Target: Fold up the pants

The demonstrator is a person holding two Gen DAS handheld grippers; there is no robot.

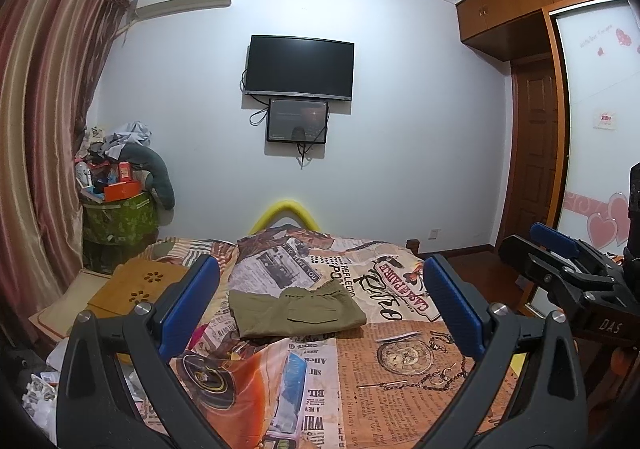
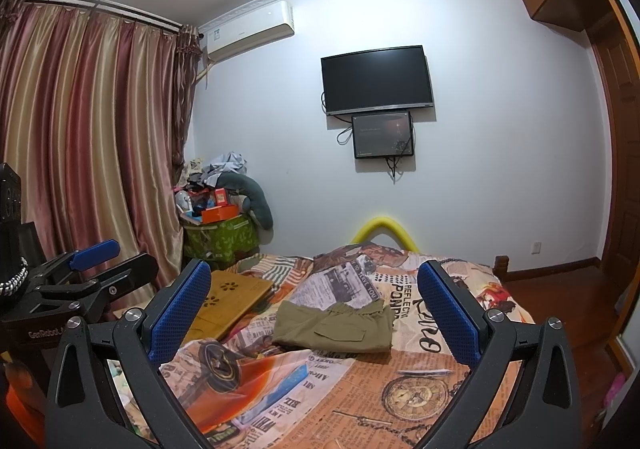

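Note:
The olive-green pants (image 1: 297, 309) lie folded into a compact rectangle on the bed, a pocket flap facing up; they also show in the right wrist view (image 2: 334, 327). My left gripper (image 1: 320, 289) is open and empty, held above the near part of the bed, well short of the pants. My right gripper (image 2: 314, 297) is open and empty too, held level beside it. The right gripper's fingers (image 1: 556, 241) show at the right edge of the left wrist view. The left gripper's fingers (image 2: 96, 251) show at the left edge of the right wrist view.
The bed has a newspaper-print cover (image 1: 400, 369). A wooden lap tray (image 2: 232, 299) lies at the bed's left side. A cluttered green bin (image 2: 220, 237) stands in the corner by the curtains (image 2: 80, 129). A TV (image 2: 376, 79) hangs on the far wall. A wardrobe (image 1: 532, 153) stands at right.

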